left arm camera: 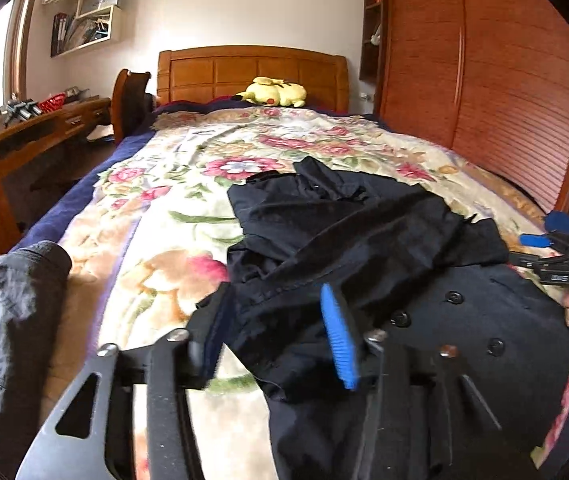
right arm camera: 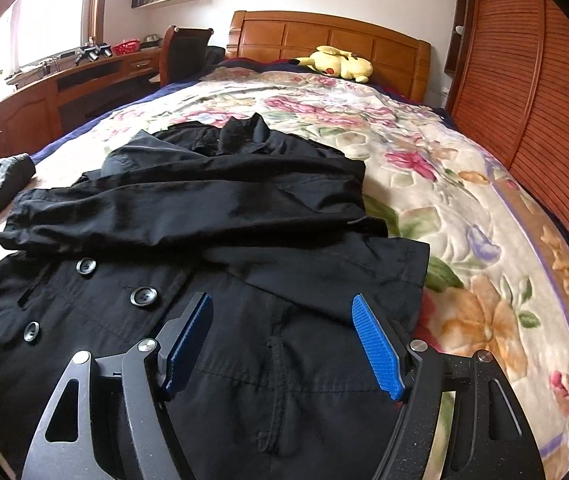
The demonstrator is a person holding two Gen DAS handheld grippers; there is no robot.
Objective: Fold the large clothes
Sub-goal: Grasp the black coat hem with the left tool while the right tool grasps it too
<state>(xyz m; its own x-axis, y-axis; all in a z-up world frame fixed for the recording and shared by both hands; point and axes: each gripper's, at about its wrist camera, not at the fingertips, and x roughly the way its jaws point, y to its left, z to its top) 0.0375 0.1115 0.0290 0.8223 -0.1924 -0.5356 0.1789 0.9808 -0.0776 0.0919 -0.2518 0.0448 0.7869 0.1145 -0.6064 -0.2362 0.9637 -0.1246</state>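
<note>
Now both sleeves lie across the coat [right arm camera: 220,320] on the bed [right arm camera: 464,240], and neither tool holds any cloth.

My left hand-held gripper [left arm camera: 268,344] hangs above the coat's left edge with its jaws spread and nothing between them; my right hand-held gripper [right arm camera: 282,344] is spread too, poised over the lower front panel near the buttons [right arm camera: 143,295]. I judge the sleeves are in and the body fold is next. The risk I see: the top sleeve [right arm camera: 188,204] sits loose and rumpled, so lifting the hem could drag it off or bunch it. A shallow pinch on this thick fabric may catch only one layer and let the coat slip, and the soft blanket [left arm camera: 156,216] could be snagged underneath.
</note>
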